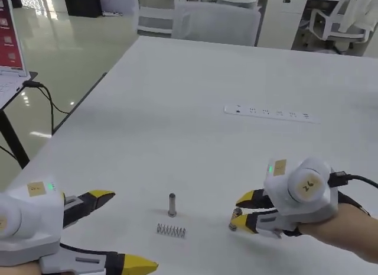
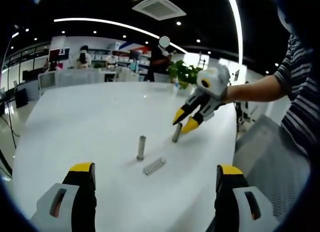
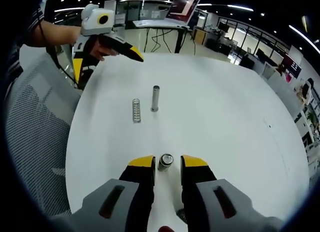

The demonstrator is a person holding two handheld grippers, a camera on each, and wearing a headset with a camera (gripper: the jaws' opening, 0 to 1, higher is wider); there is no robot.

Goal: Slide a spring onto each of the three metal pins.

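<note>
One short metal pin (image 1: pixel 172 204) stands upright on the white table (image 1: pixel 195 109), with a small coil spring (image 1: pixel 171 230) lying flat just in front of it. A second pin (image 1: pixel 235 219) leans between the yellow tips of my right gripper (image 1: pixel 239 212), which is shut on it; the right gripper view shows this pin's end (image 3: pixel 165 161) between the tips. My left gripper (image 1: pixel 129 230) hovers at the near left, wide open and holding nothing. From the left gripper view the upright pin (image 2: pixel 141 147) and spring (image 2: pixel 154 165) lie ahead, with the right gripper (image 2: pixel 183 120) beyond them.
A white power strip (image 1: pixel 271 113) lies flat further back on the table. An open laptop (image 1: pixel 9 38) with a cable sits on a stand at the far left. Office chairs (image 1: pixel 215 20) line the table's far edge.
</note>
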